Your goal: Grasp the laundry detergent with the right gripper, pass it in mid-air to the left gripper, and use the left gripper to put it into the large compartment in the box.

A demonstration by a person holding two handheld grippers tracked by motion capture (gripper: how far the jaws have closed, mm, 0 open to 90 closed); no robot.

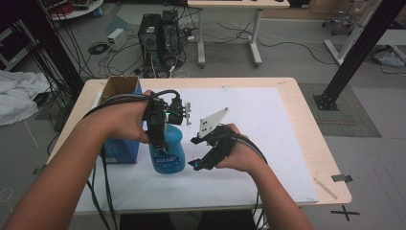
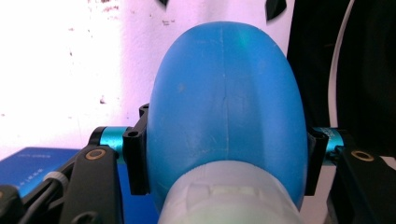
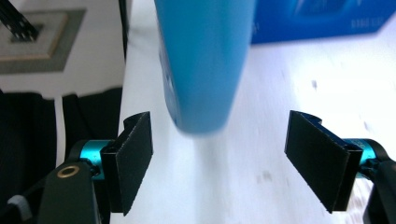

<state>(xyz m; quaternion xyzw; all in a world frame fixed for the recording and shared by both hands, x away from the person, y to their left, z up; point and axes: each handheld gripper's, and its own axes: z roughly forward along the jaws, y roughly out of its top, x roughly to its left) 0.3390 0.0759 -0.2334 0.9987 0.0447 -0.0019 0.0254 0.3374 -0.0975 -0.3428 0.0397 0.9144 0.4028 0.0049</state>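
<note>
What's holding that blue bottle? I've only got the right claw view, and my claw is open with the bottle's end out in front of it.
Observer: The left claw is shut on the blue bottle, with its pads pressing both sides of the body near the pale neck.
Operator: And the blue thing behind the bottle?
Observer: That's a blue box on the white mat, left of the bottle in the high view. Its top is open, with a brown cardboard flap standing up.
Operator: Where is my claw from above?
Observer: The right claw sits just right of the bottle's lower body, close to it but apart.
</note>
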